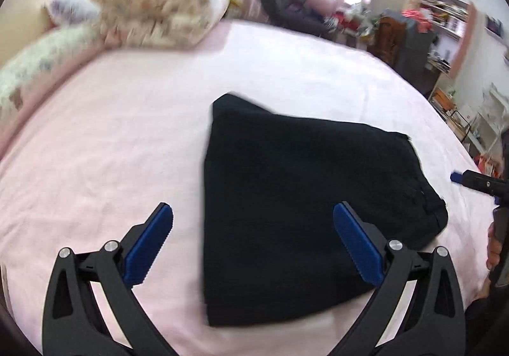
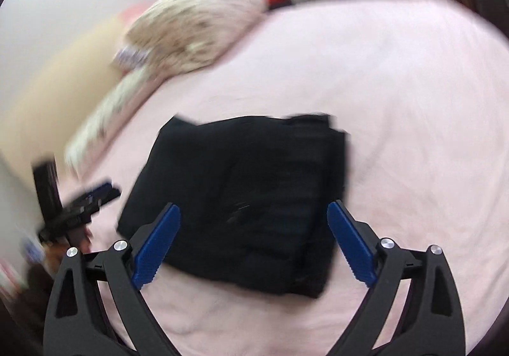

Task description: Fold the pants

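We see the left gripper (image 1: 253,212) and right gripper (image 2: 254,212) both spread wide, holding nothing. Beyond them the black pants (image 1: 305,197) lie folded, seemingly into a compact stack, on the pink bed (image 1: 111,133).

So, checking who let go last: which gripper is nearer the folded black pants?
Roughly even, the left perhaps slightly nearer. The left gripper hovers open above the folded black pants' near left edge; the right gripper hovers open above their near right side. Neither touches them.
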The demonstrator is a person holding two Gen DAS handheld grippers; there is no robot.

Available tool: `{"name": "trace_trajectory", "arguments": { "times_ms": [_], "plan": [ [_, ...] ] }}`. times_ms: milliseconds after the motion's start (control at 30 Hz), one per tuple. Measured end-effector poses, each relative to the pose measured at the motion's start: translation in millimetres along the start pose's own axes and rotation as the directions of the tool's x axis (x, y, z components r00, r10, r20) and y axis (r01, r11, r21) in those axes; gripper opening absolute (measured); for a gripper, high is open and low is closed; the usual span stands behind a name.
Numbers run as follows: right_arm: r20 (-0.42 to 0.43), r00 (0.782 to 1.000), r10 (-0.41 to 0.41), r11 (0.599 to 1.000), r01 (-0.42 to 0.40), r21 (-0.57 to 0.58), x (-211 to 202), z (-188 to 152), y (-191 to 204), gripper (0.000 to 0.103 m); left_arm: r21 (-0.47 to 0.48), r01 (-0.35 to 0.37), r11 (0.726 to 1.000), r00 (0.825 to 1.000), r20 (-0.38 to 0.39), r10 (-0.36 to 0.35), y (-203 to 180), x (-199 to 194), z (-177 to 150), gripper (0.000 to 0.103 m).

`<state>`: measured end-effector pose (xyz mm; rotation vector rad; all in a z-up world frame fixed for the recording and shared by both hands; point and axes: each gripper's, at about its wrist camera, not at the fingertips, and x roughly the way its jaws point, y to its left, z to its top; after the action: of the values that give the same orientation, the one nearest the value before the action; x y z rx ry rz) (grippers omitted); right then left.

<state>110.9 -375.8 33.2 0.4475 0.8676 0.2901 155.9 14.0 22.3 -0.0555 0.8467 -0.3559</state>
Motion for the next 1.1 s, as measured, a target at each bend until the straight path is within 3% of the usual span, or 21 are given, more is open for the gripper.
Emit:
{"name": "trace_trajectory", "arguments": {
  "times_ms": [100,200,633,767,867,933,967,1100],
  "plan": [
    [-0.078,0.995,0.068,0.985,-0.054,0.161,20,7,-40,0.096,-0.123,0.045,0.991,0.988,-0.14,-0.063,31,23,17,0.101],
    [-0.166,0.981,0.105,0.964,-0.059,0.259,46,6,-61,0.096,-0.245,0.084,0.966,0.971,-0.199,-0.135,51,43,24,0.101],
    [-0.194,0.975,0.107,0.978,-0.068,0.197,71,4,-50,0.095,-0.257,0.209,0.943,0.908,-0.307,-0.285,27,98,32,0.101],
    [-0.187,0.965,0.185,0.97,-0.149,0.19,74,4,-42,0.095,-0.271,0.263,0.926,0.889,-0.306,-0.342,19,101,35,0.101],
    [-0.156,0.952,0.262,0.943,-0.218,0.252,72,4,-53,0.091,-0.317,0.324,0.891,0.869,-0.274,-0.413,23,99,37,0.101],
    [-0.151,0.953,0.263,0.933,-0.212,0.292,74,1,-64,0.075,-0.337,0.324,0.884,0.866,-0.271,-0.421,27,102,36,0.097],
    [-0.147,0.955,0.258,0.931,-0.205,0.302,75,-1,-69,0.07,-0.343,0.31,0.887,0.871,-0.272,-0.41,29,103,35,0.09],
    [-0.14,0.961,0.24,0.941,-0.195,0.276,76,-3,-67,0.069,-0.364,0.269,0.892,0.885,-0.272,-0.378,33,103,32,0.071]
  ]
}}
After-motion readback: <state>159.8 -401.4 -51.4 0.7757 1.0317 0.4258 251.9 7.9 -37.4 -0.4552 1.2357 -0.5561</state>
